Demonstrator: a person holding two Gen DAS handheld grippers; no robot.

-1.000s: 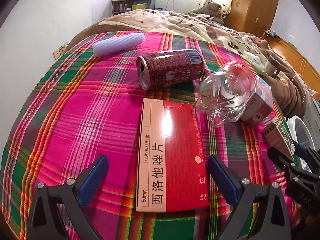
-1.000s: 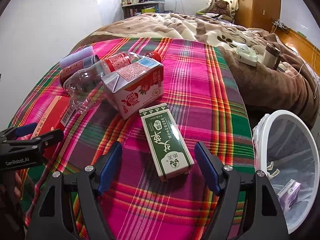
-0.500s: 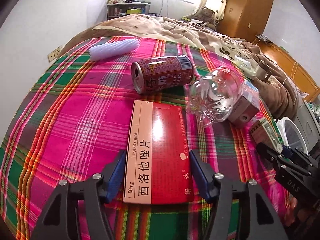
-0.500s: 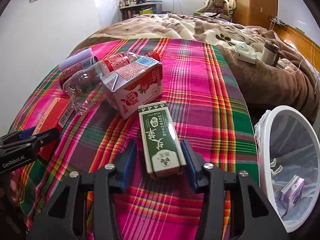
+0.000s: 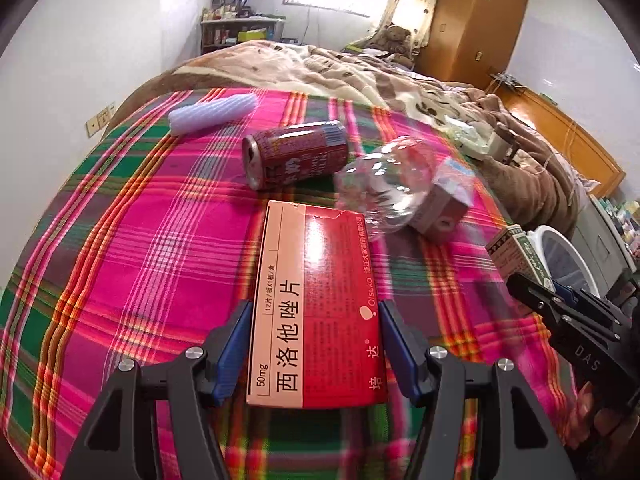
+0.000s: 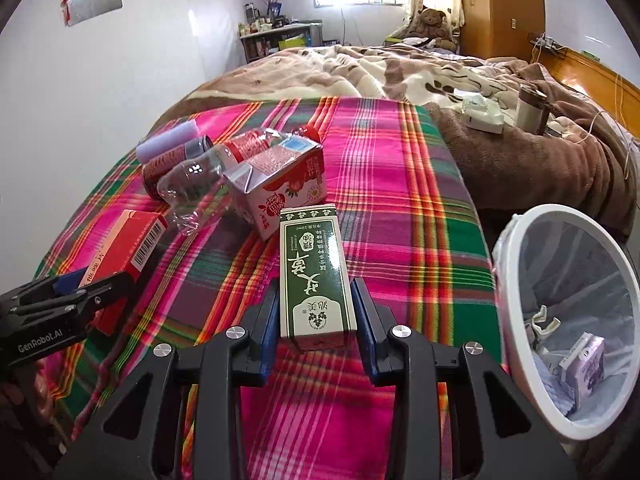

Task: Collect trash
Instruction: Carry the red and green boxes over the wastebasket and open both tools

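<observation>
My left gripper (image 5: pixel 314 334) is shut on a flat red medicine box (image 5: pixel 316 304) and holds its near end just above the plaid blanket (image 5: pixel 120 264). My right gripper (image 6: pixel 316 322) is shut on a green carton (image 6: pixel 314 276), also lifted slightly. Both boxes show from the side in the other view, the red box (image 6: pixel 128 240) and the green carton (image 5: pixel 516 248). Behind them lie a red can (image 5: pixel 296 154), a crushed clear bottle (image 5: pixel 384 188), a strawberry milk carton (image 6: pixel 280 188) and a pale foam sleeve (image 5: pixel 212 114).
A white-rimmed trash bin (image 6: pixel 516 320) with a liner stands off the bed's right edge and holds a purple carton (image 6: pixel 584 364). A brown duvet (image 6: pixel 520 160) with a white box (image 6: pixel 482 116) and a cup (image 6: pixel 528 108) lies beyond the blanket.
Both grippers have closed from wide open onto their boxes. The red box and the green carton have both risen a little off the blanket.
</observation>
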